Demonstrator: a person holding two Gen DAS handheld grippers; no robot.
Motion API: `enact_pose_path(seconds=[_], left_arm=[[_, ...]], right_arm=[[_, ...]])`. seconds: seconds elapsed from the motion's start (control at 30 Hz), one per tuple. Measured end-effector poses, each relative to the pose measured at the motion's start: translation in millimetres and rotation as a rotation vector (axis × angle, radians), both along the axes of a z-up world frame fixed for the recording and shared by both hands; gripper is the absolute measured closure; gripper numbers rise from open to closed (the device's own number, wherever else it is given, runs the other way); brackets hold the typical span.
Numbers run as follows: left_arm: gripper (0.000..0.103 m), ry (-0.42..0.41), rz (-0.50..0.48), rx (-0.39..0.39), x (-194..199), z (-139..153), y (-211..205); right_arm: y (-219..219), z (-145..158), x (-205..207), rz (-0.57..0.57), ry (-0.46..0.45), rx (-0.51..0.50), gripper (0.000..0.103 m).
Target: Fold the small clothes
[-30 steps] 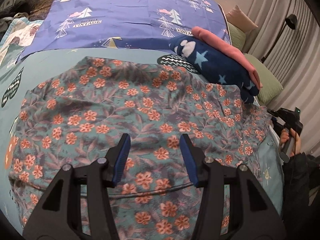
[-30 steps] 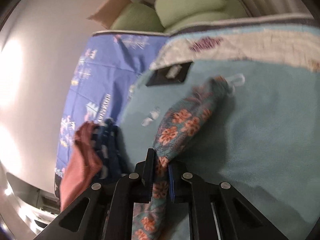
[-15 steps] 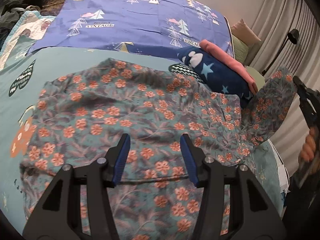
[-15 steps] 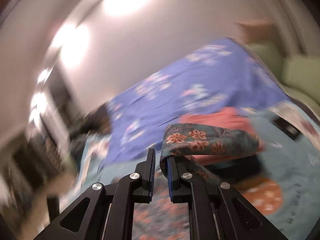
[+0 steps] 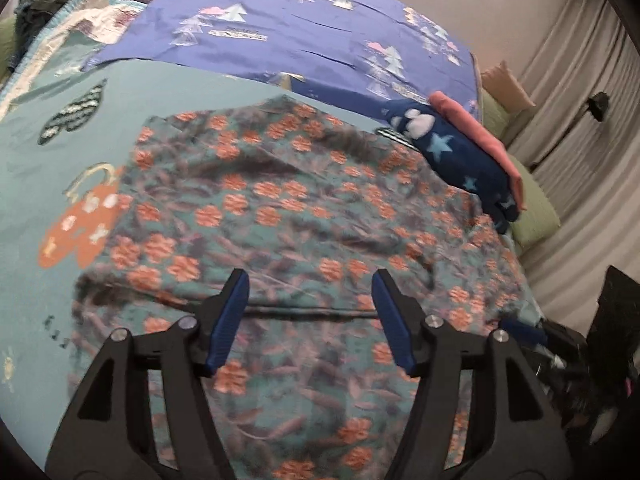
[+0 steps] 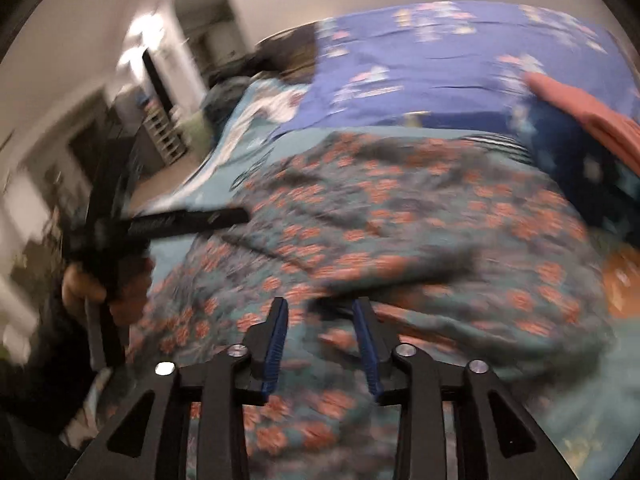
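A teal floral garment with orange flowers (image 5: pixel 280 208) lies spread on the teal bedcover, with a fold over its near right part. It also fills the right wrist view (image 6: pixel 400 232), which is blurred. My left gripper (image 5: pixel 310 280) is open and empty just above the garment's near middle. My right gripper (image 6: pixel 320 306) is open and empty above the folded part. The left gripper's body and the hand holding it (image 6: pixel 104 240) show at the left of the right wrist view.
A navy star garment (image 5: pixel 460 156) with a pink one (image 5: pixel 476 132) on top lies folded at the garment's far right. A purple tree-print sheet (image 5: pixel 300 32) covers the far bed. Green cushions (image 5: pixel 532 208) and curtains stand at the right. A teal bedcover (image 5: pixel 48 184) lies underneath.
My right gripper carried the garment's right end up and over toward the middle, then opened and let it go. My left gripper stayed open and drifted right over the garment.
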State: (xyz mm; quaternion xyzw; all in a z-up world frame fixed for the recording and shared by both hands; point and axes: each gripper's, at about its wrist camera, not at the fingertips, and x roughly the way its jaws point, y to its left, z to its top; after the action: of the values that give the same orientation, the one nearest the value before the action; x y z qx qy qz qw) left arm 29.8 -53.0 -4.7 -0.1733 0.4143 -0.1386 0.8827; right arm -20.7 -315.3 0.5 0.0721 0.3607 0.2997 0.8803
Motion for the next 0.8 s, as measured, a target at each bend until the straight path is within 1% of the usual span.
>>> enact_pose_path(seconds=[0.07,0.1,0.13,0.17,0.27,0.33,0.37,0.4,0.47,0.57,0.6,0.63,0.67,0.7,0.73,0.77,0.8], left_arm=[[0.037,0.000,-0.052,-0.008,-1.1,0.1,-13.4],[0.037,0.001,-0.075,-0.008,-1.9,0.0,-20.1],[0.037,0.003,-0.103,-0.008,-2.8,-0.5,-28.1],[0.037,0.005,-0.123,-0.007,-3.6,-0.8,-34.7],[0.037,0.001,-0.163,0.017,-8.1,-1.0,-53.9],[0.037,-0.011,-0.158,0.033,-12.3,1.1,-56.2],[0.037,-0.017,-0.152,0.034,-14.7,3.1,-54.3],[0.037,-0.021,-0.146,0.032,-16.5,5.0,-51.3],[0.037,-0.033,-0.115,0.028,-22.3,10.0,-39.4],[0.036,-0.046,-0.068,0.041,-27.7,14.9,-21.6],[0.036,-0.046,-0.055,0.045,-28.1,15.3,-17.7],[0.036,-0.045,-0.036,0.047,-29.8,16.1,-11.2],[0.036,-0.046,-0.021,0.046,-30.7,17.0,-6.4],[0.036,-0.054,0.002,0.045,-33.2,18.9,1.5],[0.036,-0.060,0.024,0.045,-35.3,20.1,8.4],[0.036,-0.066,0.049,0.046,-37.2,20.9,14.9],[0.036,-0.069,0.082,0.041,-39.8,21.7,25.4]], right_arm=[[-18.0,6.9,-0.5,-0.047,-0.003,0.015,0.058],[-23.3,8.1,1.8,-0.055,0.001,0.025,0.056],[-28.4,7.6,1.9,-0.060,0.010,0.043,0.052],[-31.3,6.2,4.3,-0.065,0.027,0.062,0.048],[-30.0,0.7,20.1,-0.066,0.099,0.121,0.045],[-24.1,-9.3,39.3,-0.078,0.165,0.159,0.042],[-22.1,-11.9,43.5,-0.084,0.183,0.167,0.039],[-18.0,-17.3,54.4,-0.096,0.205,0.178,0.039],[-12.2,-23.5,68.0,-0.116,0.235,0.195,0.037],[2.7,-34.5,91.0,-0.130,0.308,0.232,0.035],[8.0,-33.5,91.7,-0.125,0.311,0.245,0.035],[15.4,-27.0,87.2,-0.085,0.286,0.284,0.035],[25.0,-16.9,78.9,-0.005,0.240,0.327,0.035],[36.7,-4.5,67.0,0.091,0.187,0.348,0.035],[53.3,11.6,49.4,0.208,0.118,0.329,0.035],[63.1,21.8,35.4,0.274,0.069,0.293,0.035],[69.2,28.4,24.6,0.314,0.029,0.258,0.035]])
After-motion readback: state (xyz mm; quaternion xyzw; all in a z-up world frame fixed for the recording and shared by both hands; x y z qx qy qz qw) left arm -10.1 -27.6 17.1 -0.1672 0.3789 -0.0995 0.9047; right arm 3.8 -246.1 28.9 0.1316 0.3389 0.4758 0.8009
